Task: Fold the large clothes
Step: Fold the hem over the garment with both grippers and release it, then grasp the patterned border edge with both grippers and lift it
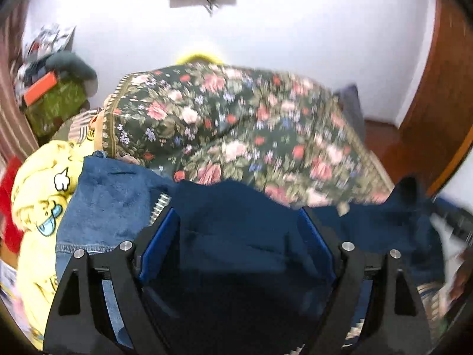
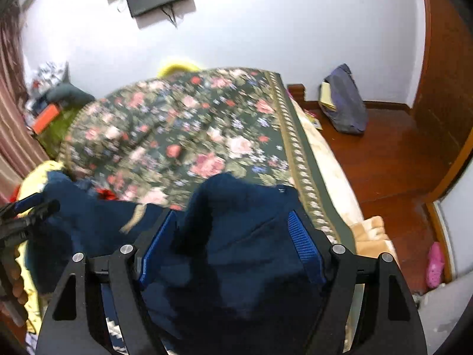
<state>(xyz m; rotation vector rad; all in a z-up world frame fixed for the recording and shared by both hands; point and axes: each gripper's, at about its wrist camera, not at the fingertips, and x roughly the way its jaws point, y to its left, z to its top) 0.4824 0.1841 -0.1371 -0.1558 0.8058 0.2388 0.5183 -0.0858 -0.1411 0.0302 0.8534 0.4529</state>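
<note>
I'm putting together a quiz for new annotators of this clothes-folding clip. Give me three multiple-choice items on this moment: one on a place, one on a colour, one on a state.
1. Where does the pink shoe lie?
A. on the bedspread
B. on the floor to the right of the bed
C. on the pile of clothes

2. What colour is the garment between the fingers of both grippers?
A. dark blue
B. red
C. yellow

3. How does the bedspread lie?
A. folded into a small square
B. rolled up
C. spread over the bed

Answers:
1. B: the right wrist view shows the pink shoe on the wooden floor, right of the bed.
2. A: dark blue garment fills the right gripper and the left gripper.
3. C: the floral bedspread covers the bed's top.
</note>
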